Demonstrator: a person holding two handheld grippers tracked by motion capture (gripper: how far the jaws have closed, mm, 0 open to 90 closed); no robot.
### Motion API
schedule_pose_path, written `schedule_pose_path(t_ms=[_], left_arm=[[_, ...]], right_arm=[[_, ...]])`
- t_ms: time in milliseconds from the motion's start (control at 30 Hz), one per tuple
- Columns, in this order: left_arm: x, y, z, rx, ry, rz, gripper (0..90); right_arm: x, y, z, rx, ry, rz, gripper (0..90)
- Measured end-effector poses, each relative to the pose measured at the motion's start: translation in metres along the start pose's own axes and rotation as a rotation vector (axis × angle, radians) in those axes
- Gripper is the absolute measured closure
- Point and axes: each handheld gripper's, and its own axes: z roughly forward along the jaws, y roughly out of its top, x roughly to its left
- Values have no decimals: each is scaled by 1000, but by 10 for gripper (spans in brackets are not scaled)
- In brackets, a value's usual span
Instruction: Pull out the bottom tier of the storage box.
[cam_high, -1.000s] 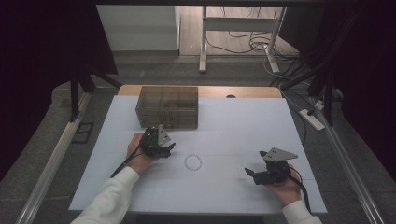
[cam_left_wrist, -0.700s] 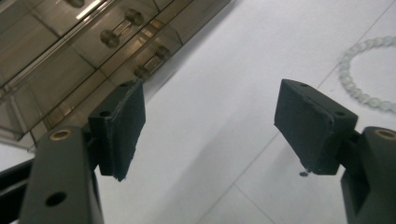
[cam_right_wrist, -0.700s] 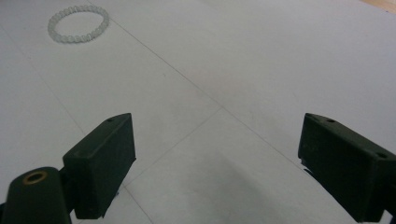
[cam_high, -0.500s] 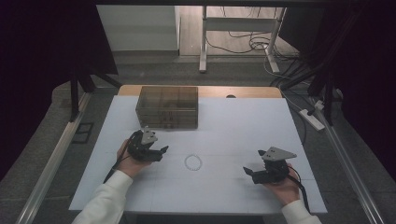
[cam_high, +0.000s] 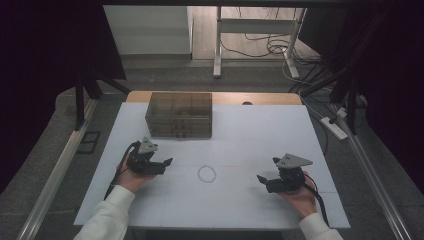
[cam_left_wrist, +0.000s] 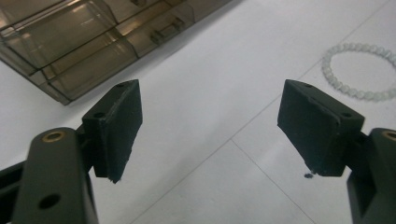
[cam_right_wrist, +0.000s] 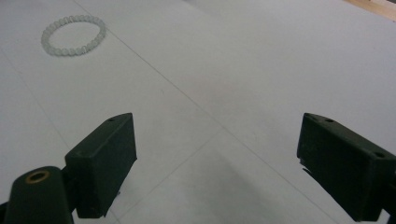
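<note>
Roughly, left to right in the high view:
left gripper (cam_high: 167, 162): lower left of frame, jaws apart, nothing between them; they have just been opening. Points toward frame centre.
drawer box (cam_high: 179, 114): smoky clear plastic, upper left of centre on the white table (cam_high: 260, 130), just above the left gripper. Drawers look closed.
bracelet (cam_high: 207, 174): pale bead ring, lying flat at frame centre, between both grippers, touching neither. Sits upper right in the left gripper view (cam_left_wrist: 359, 70), upper left in the right gripper view (cam_right_wrist: 72, 35).
right gripper (cam_high: 261, 179): lower right of frame, jaws wide apart, empty, aimed at the bracelet.
handling: my read is light, floppy on its cord, beads smooth and likely slippery; it will sag when lifted.
grip point: pinch across one arc of the ring, one jaw inside the loop, one outside, pads low to the table.
risk: beads may roll out of a shallow pinch.
</note>
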Motion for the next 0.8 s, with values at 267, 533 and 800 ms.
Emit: schedule_pose_path(t_ms=[267,533,800], left_arm=[[6,-1,3,13,0,-13,229],[8,0,1,10,6,-14,228],[13,1,3,20,15,-20,222]], right_arm=[[0,11,12,-7,11,2,119],[1,19,19,-18,22,11,123],[1,28,28,-32,44,17,133]])
